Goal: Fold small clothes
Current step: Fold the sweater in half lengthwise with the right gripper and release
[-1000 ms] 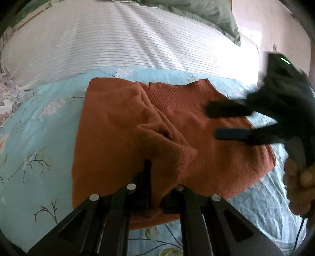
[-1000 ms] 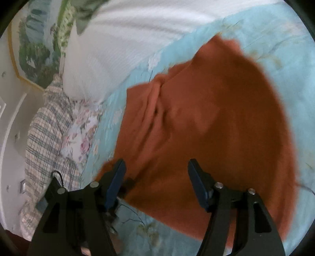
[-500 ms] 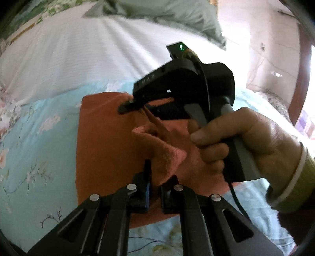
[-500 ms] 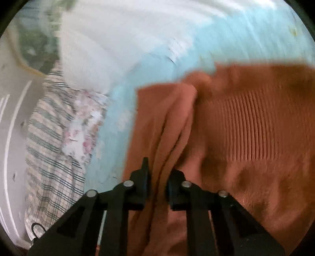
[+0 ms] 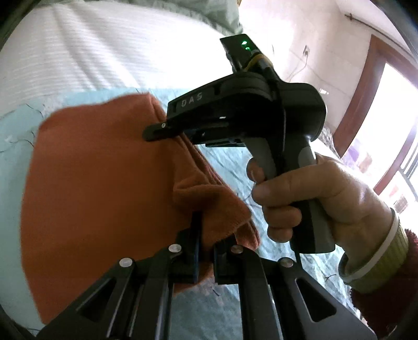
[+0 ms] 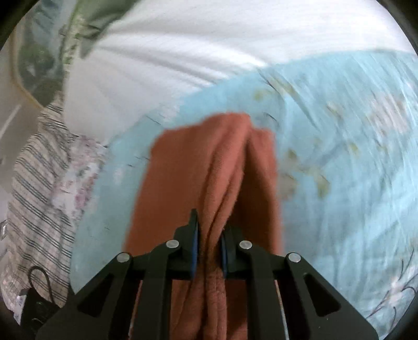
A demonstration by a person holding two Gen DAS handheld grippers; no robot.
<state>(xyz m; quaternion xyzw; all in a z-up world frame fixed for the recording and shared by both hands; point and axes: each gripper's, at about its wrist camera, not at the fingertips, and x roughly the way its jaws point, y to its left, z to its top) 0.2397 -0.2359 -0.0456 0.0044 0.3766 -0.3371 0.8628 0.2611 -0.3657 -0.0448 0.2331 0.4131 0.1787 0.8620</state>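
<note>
An orange knitted garment (image 5: pixel 99 188) lies on the light blue flowered bedsheet (image 5: pixel 15 125), with its right side lifted and folded over to the left. My left gripper (image 5: pixel 207 235) is shut on a bunched edge of the cloth near me. Farther off, my right gripper (image 5: pixel 156 130) is held by a hand (image 5: pixel 313 198) and pinches the garment's far edge. In the right wrist view the right gripper (image 6: pixel 209 243) is shut on a gathered ridge of the orange garment (image 6: pixel 209 170), which hangs in folds ahead of it.
A white striped quilt (image 5: pixel 104 52) lies across the back of the bed with a green pillow (image 6: pixel 99 23) beyond it. Plaid and floral bedding (image 6: pixel 39 188) sits at the left. Bare blue bedsheet (image 6: pixel 352 157) spreads to the right. A window (image 5: pixel 392 125) is at far right.
The right gripper came down on the garment's far right part, closed on it, and both grippers have carried the lifted right side leftward over the rest.
</note>
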